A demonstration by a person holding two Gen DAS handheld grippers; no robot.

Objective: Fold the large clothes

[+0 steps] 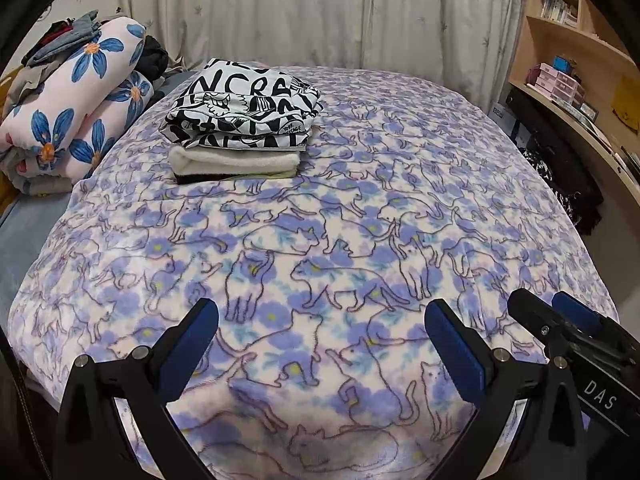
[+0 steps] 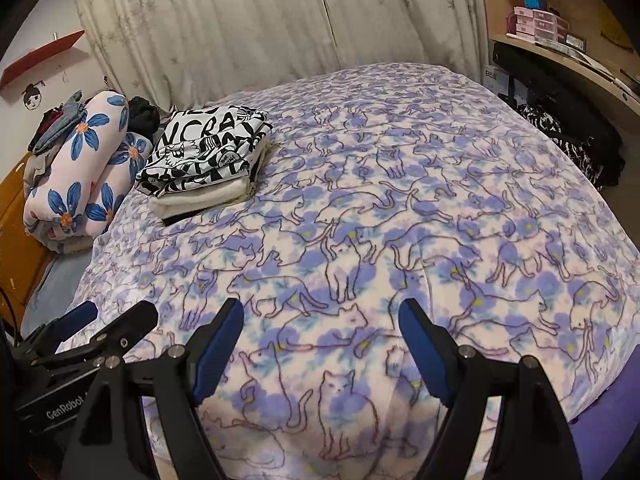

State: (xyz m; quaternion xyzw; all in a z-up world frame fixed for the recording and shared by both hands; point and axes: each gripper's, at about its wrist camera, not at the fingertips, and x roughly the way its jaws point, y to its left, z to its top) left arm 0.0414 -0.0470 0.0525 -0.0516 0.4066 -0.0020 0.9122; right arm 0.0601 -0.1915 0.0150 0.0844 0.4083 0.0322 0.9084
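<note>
Both claws, left claw (image 1: 322, 344) and right claw (image 2: 322, 344), hover wide and empty, well short of the folded pile (image 1: 244, 120); fetch the next garment by its corners.

"DAS" marks the right tool (image 1: 560, 320); "GenRobot" the left tool (image 2: 116, 314).

**Bed, blanket and what rests on it**

In front of me I see a bed (image 1: 24, 232) covered by a fleece blanket (image 1: 360, 220) printed with purple flowers and outlined cats, spread flat across most of the top. On its far left part sits a stack of folded clothes (image 1: 240, 132): a black-and-white lettered piece on top, a cream one under it, something dark at the bottom. Just left of the stack, off the blanket's edge, a rolled quilt with blue flowers (image 1: 76, 108) lies on the bed, loose garments piled on it.
</note>
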